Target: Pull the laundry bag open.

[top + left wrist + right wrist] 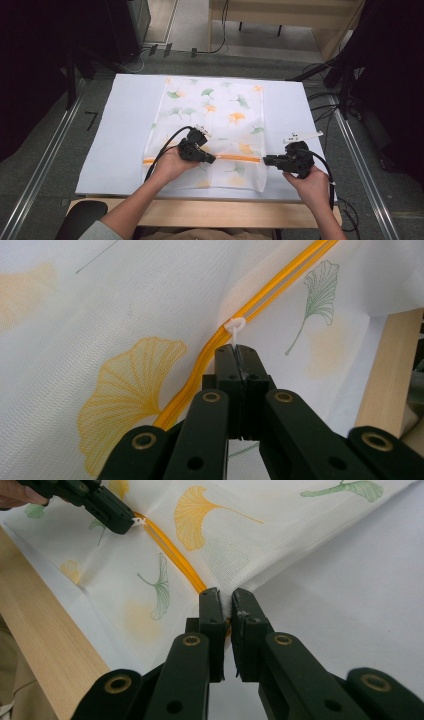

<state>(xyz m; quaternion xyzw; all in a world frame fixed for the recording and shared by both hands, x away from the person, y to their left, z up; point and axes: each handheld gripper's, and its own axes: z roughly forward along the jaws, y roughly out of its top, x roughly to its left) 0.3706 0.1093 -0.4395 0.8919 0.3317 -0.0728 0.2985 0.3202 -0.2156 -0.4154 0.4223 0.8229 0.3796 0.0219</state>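
Note:
A white mesh bag (215, 115) printed with green and orange ginkgo leaves lies flat on the white sheet. An orange zipper (235, 158) runs across its near part. My left gripper (212, 159) sits mid-zipper, shut on the small white zipper pull (235, 326), which pokes out just past the jaw tips (237, 351). At the bag's right edge, my right gripper (266, 160) is shut on the fabric where the zipper (175, 555) ends, with the mesh pinched between its pads (226, 597) and lifted into a small ridge. The left gripper (125, 524) also appears far off in the right gripper view.
The white sheet (125, 125) covers a wooden table whose front edge (200, 210) runs below the bag. Metal rails (50, 155) flank both sides. Cables (325, 107) and dark equipment stand on the floor to the right and at the back.

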